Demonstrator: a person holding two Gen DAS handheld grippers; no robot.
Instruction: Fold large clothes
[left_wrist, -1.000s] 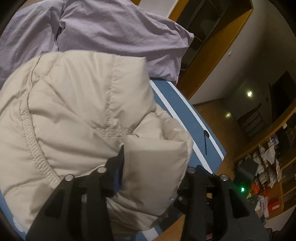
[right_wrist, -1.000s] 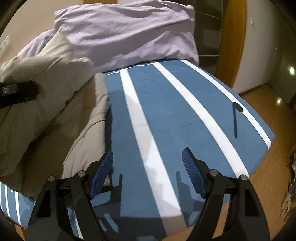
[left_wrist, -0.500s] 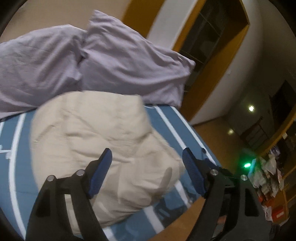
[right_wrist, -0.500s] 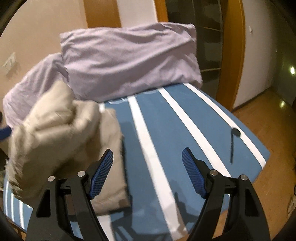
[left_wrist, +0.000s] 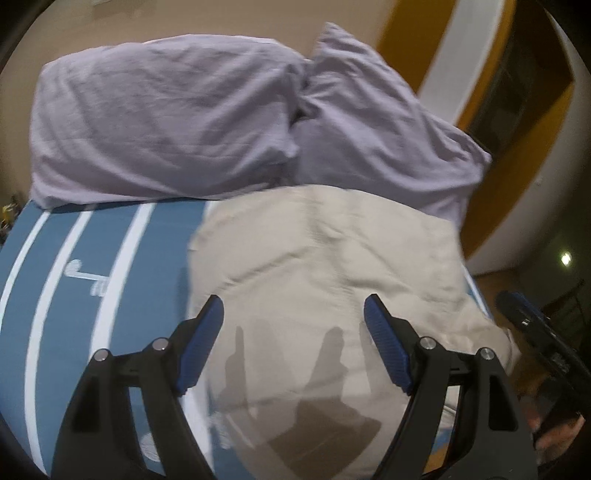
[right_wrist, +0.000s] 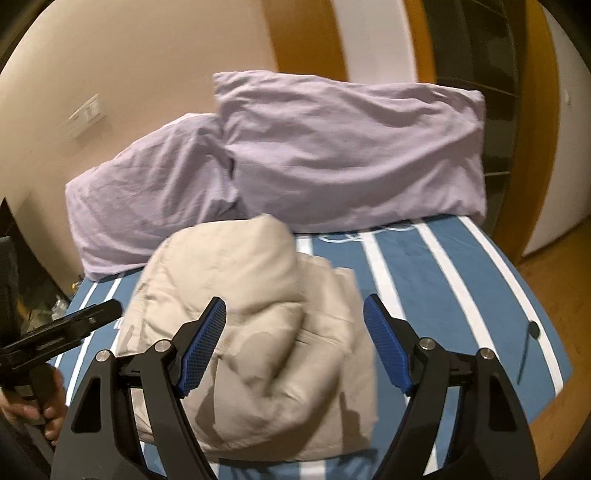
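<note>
Beige padding filled the middle of both views: one folded puffer jacket (left_wrist: 332, 295) lay bunched on the blue bedspread with white stripes (left_wrist: 110, 258), its far edge touching the lilac pillows. The left gripper (left_wrist: 293, 343) hung above the jacket's near part with its jaws spread wide, nothing between the blue pads and neither pad touching the cloth; its shadow fell on the fabric below. The right gripper (right_wrist: 295, 343) stood likewise spread and empty, held over the near end of the jacket (right_wrist: 251, 314), which sat as a thick rolled bundle between and beyond its fingers. In the right wrist view the left gripper's black body showed at the left edge, gripped by a hand (right_wrist: 33, 402). Two pillows (right_wrist: 332, 155) leaned side by side against the wall at the head of the bed. One wall switch plate (right_wrist: 86, 114) showed on the beige wall. White marks were printed on the bedspread, but no writing or label could be read in either blurred view.
</note>
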